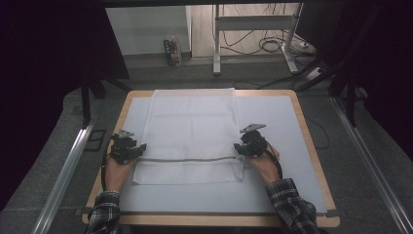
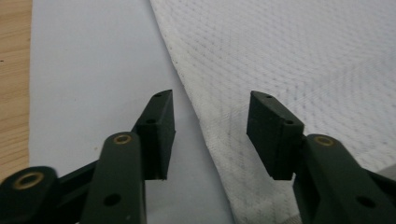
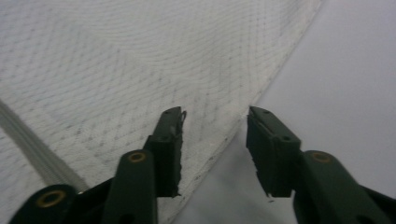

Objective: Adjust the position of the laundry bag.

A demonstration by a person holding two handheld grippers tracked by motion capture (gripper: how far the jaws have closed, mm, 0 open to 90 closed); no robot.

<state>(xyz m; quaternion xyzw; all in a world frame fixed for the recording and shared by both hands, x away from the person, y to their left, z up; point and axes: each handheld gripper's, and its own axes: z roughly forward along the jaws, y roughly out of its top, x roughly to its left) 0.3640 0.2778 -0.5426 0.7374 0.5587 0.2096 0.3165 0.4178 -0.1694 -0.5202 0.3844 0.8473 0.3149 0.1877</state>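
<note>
Both pairs of fingers stand apart, pressing on nothing: the left gripper (image 2: 210, 135) straddles the left edge of the cloth (image 1: 192, 131), the right gripper (image 3: 214, 149) its right edge. That white cloth lies flat along the middle of the grey mat (image 1: 272, 190), with a fold line or seam crossing it between the two grippers. Judging by this, the fold is barely begun; clamping both edges and carrying them over remains.
</note>
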